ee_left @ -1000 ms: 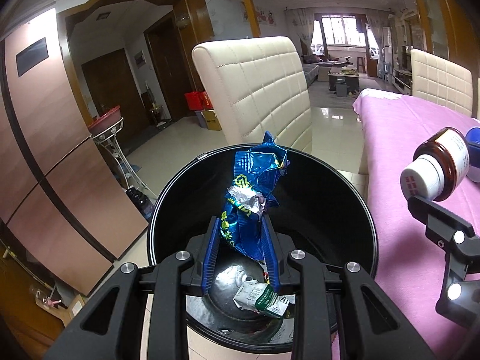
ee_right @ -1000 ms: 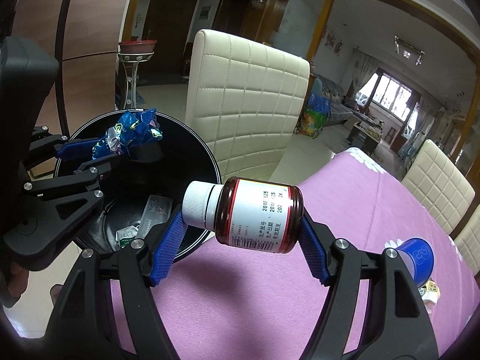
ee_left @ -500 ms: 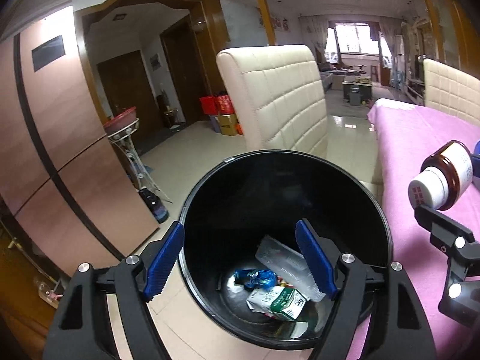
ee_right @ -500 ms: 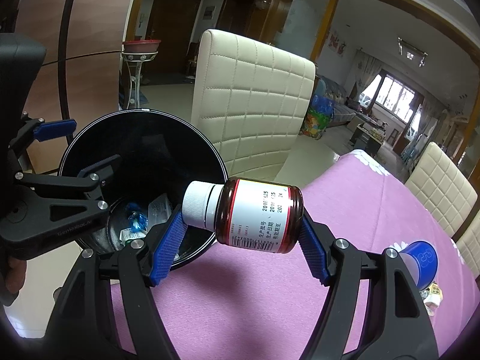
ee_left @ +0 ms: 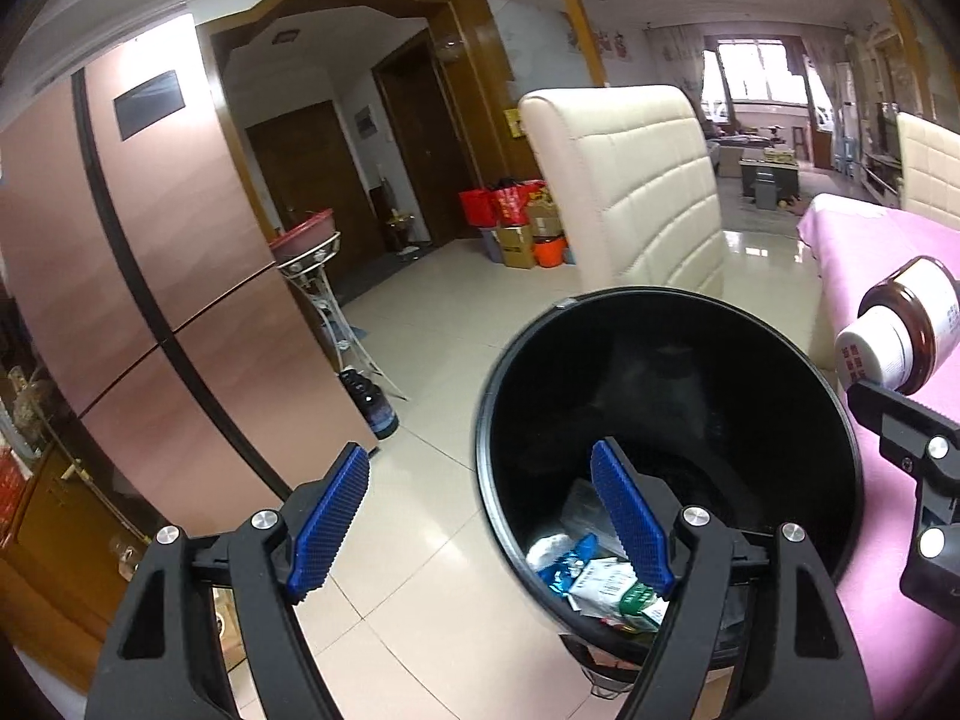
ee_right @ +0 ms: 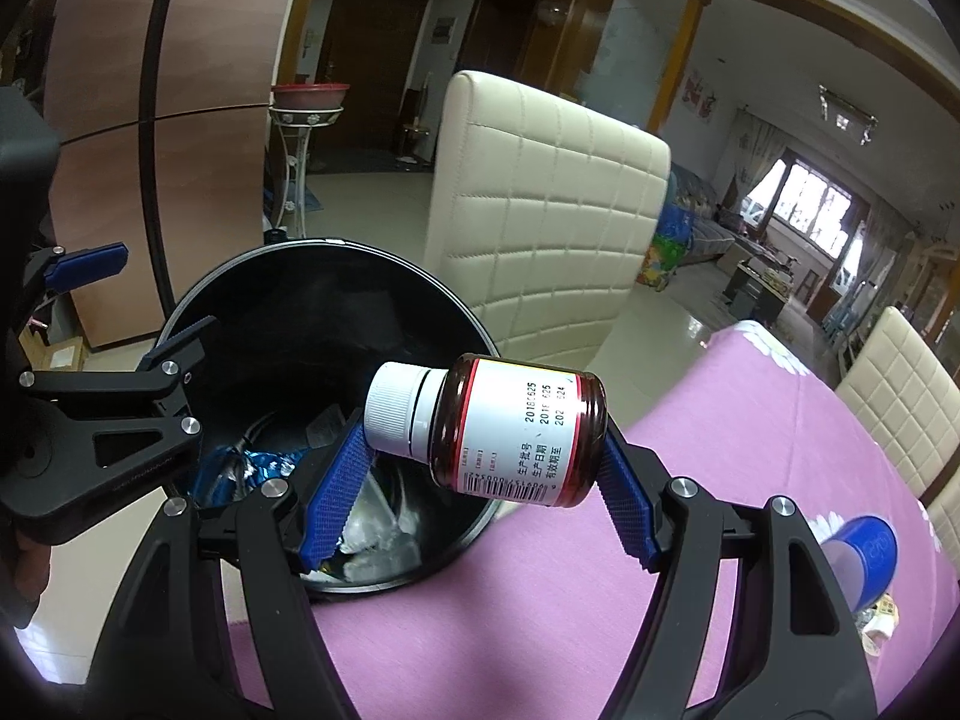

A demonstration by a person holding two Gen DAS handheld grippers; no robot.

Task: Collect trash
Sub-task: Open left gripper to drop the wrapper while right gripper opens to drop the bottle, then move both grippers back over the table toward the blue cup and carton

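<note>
A black round trash bin (ee_left: 498,360) (ee_right: 360,249) stands on the floor beside the purple-clothed table (ee_right: 690,570). A crumpled blue wrapper (ee_left: 567,561) (ee_right: 252,468) lies at its bottom among other packets. My left gripper (ee_left: 480,516) (ee_right: 144,300) is open with nothing between its pads; it hangs over the bin's left rim, one finger outside. A brown bottle (ee_right: 516,432) (ee_left: 912,324) with a white cap and label lies sideways in my right gripper (ee_right: 480,450), shut on it, above the bin's near rim at the table edge.
A cream padded chair (ee_left: 636,192) (ee_right: 540,210) stands just behind the bin. A copper fridge (ee_left: 150,270) and a white stand with a red basin (ee_left: 312,252) are to the left. A blue cap (ee_right: 864,552) lies on the table; another chair (ee_right: 900,390) sits beyond.
My left gripper opened and the blue wrapper fell into the bin; then it swung left toward the rim. The right gripper carried the bottle from over the table to over the bin's edge.
</note>
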